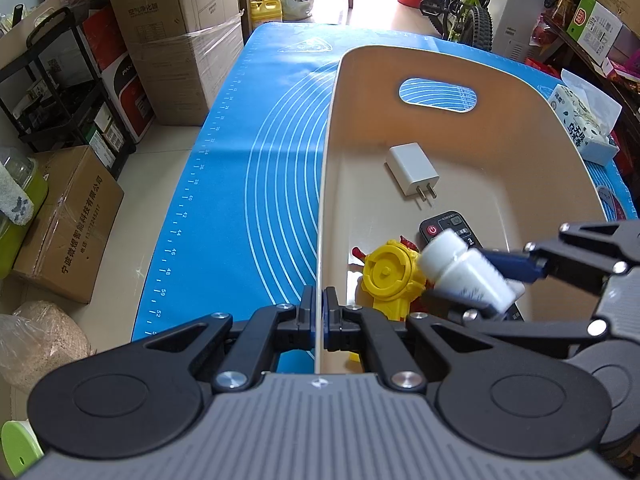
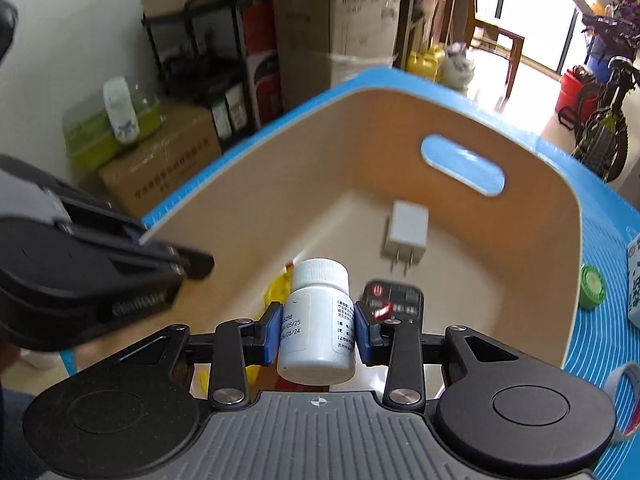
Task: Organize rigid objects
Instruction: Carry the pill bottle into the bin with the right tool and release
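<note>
While right gripper (image 2: 318,334) clamps dated white bottle (image 2: 316,320), left gripper (image 1: 319,314) pinches bin wall (image 1: 326,184).

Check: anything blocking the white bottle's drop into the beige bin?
Directly beneath the white bottle, held by the right gripper, lie the yellow toy and black remote. Bare bin floor shows around the white charger.

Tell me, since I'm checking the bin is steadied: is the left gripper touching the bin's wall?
Touching. The left wrist view shows the left gripper shut on the bin's thin wall, both pads pressed against it.
</note>
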